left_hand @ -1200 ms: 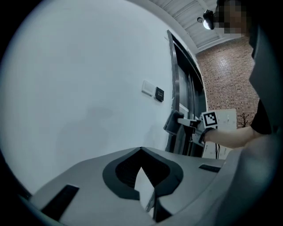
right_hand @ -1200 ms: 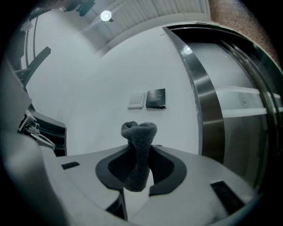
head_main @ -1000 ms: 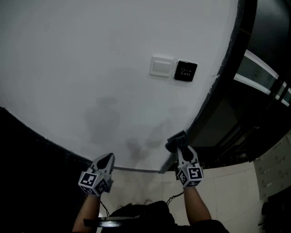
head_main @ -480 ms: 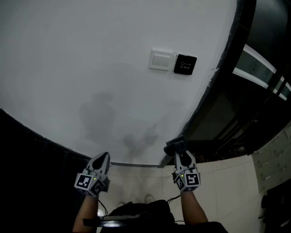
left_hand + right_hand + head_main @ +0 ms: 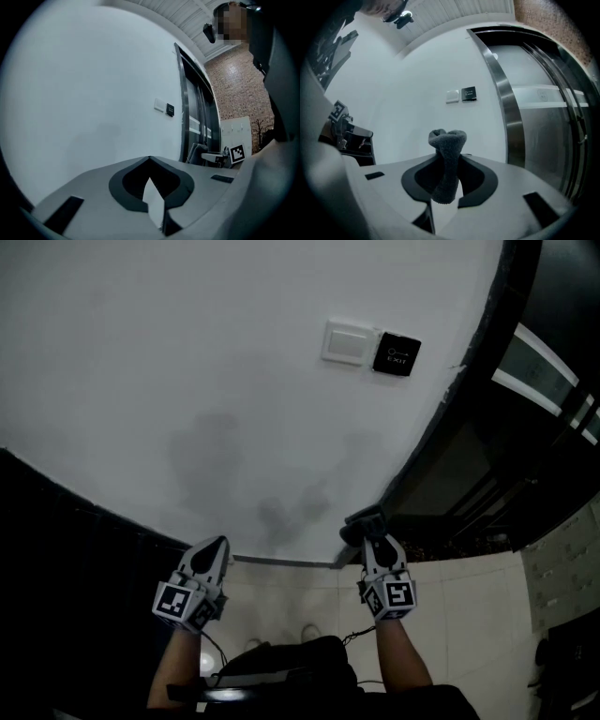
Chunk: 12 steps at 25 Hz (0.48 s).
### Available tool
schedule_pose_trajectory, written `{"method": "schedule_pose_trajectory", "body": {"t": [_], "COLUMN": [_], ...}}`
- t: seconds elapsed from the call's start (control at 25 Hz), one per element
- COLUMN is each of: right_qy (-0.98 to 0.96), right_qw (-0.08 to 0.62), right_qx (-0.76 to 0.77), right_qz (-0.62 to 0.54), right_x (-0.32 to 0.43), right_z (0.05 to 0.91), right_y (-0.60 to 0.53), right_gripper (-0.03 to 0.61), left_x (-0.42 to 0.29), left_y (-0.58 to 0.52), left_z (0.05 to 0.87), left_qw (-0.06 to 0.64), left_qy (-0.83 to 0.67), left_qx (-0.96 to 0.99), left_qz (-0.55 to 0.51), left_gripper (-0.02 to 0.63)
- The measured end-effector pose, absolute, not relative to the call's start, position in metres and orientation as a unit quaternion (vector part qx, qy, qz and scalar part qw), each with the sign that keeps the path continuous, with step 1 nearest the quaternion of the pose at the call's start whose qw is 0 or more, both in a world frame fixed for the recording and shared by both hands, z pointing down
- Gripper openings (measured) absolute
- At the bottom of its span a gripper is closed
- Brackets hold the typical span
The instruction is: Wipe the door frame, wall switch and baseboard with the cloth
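Right gripper [image 5: 371,542] clamps the cloth [image 5: 447,154] below the wall switch [image 5: 347,343]; left gripper [image 5: 215,546] (empty, jaws together) sits lower-left of the switch.

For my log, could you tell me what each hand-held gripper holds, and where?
Right hand-held gripper pinches the grey cloth mid-length; left hand-held gripper is shut, empty.

Grey cloth [image 5: 447,140] bunched upright, clamped in right hand-held gripper [image 5: 449,161]; white wall switch [image 5: 346,342] left of metal door frame [image 5: 506,108].

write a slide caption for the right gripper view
Right gripper clamps a grey cloth, facing the wall switch near a steel door frame.
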State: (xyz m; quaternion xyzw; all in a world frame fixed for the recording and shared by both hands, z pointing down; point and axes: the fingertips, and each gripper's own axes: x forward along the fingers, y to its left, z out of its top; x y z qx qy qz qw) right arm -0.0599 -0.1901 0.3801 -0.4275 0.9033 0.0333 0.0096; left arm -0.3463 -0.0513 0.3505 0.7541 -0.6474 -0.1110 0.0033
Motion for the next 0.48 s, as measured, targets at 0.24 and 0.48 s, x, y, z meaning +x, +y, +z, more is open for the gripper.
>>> {"method": "schedule_pose_trajectory", "body": {"t": [0.24, 0.48], "right_qy": [0.929, 0.962], "right_qw": [-0.039, -0.141], "right_qx": [-0.366, -0.225], "right_qz": [0.048, 0.066], "right_x": [-0.118, -0.208], "right_z": [0.419, 0.524], "right_y": [-0.183, -0.182], "right_gripper": [0.086, 0.085], "left_x": [-0.381, -0.411], "left_y": [-0.023, -0.012], "left_z": [0.387, 0.452], "left_qw": [0.038, 0.075], "left_qy": [-0.672, -0.706], "left_qx": [0.734, 0.7], "left_qz": [-0.087, -0.07], "left_gripper": [0.002, 0.002]}}
